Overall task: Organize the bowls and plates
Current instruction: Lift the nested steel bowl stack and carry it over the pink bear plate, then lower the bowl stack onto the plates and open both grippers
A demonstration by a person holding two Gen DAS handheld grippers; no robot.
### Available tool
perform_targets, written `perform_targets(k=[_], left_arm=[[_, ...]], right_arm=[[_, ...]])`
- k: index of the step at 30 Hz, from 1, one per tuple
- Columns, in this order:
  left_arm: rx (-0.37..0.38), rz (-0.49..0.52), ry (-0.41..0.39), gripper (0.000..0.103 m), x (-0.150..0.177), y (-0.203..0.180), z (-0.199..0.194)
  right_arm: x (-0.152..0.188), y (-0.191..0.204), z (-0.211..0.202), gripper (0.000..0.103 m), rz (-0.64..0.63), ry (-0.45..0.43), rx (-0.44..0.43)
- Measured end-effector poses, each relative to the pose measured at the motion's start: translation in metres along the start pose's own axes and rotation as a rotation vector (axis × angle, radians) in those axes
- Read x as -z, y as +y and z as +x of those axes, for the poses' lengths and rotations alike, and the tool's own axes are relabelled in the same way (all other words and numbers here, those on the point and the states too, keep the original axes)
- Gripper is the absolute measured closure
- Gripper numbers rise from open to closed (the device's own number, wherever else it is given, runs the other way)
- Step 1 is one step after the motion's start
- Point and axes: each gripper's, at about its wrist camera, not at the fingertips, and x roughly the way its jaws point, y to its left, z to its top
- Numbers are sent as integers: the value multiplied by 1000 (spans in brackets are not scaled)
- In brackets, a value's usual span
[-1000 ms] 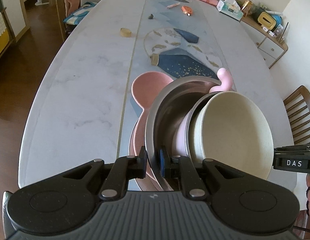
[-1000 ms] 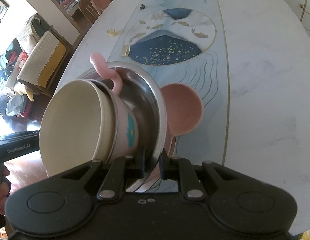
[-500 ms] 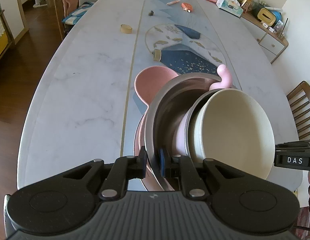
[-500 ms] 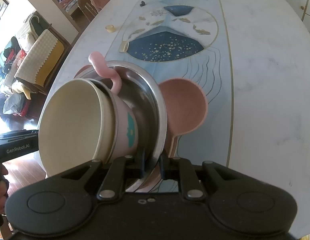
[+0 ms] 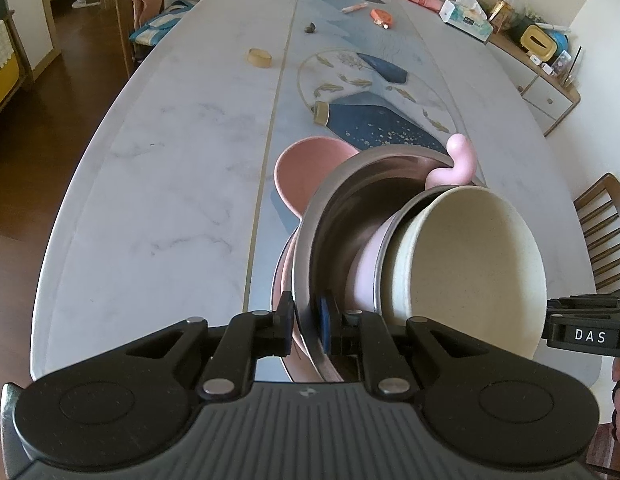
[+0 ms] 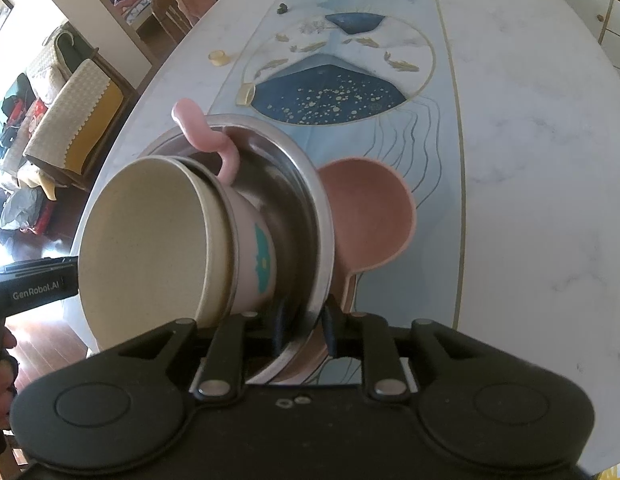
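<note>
Clamping the steel bowl [image 5: 350,216] rim from opposite sides, both grippers' jaws pinch nearly closed; cream bowl [image 6: 150,240] nests inside, above the bench [image 5: 170,180], pink plate [image 6: 370,208] at three o'clock

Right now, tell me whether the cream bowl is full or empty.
Empty. The cream bowl is tipped toward the left wrist camera, and its bare inside shows nothing in it; the right wrist view shows the same.

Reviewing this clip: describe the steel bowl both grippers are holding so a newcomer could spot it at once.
On the long marble table, near its close end, a tilted stack of dishes is gripped from both sides. The steel bowl is the wide shiny one whose rim the left gripper and right gripper pinch. Unlike the pink mouse-eared plate behind it and the pink cup and cream bowl nested inside, it is metal.
</note>
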Motion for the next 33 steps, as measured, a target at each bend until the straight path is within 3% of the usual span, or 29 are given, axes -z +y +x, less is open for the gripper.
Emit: perform_targets(k=[6, 9, 11, 13, 19, 22, 33], left_arm=[[-9, -10, -23, 85, -1, 3, -8], [-15, -12, -45, 71, -2, 4, -16], [-19, -12, -72, 55, -1, 5, -23], [-23, -15, -100, 48, -1, 4, -31], [-48, 26, -197, 45, 4, -12, -62], [-60, 55, -242, 37, 11, -26, -78], [-67, 106, -365, 29, 47, -83, -123]], right_arm=[[2, -2, -13, 68, 4, -37, 10], [4, -5, -21, 67, 11, -57, 14], [6, -6, -28, 64, 5, -80, 15], [9, -5, -36, 60, -14, -105, 12], [18, -2, -65, 41, -89, -201, -4], [23, 0, -80, 36, -129, -251, -17], [57, -5, -133, 14, -228, -450, -31]])
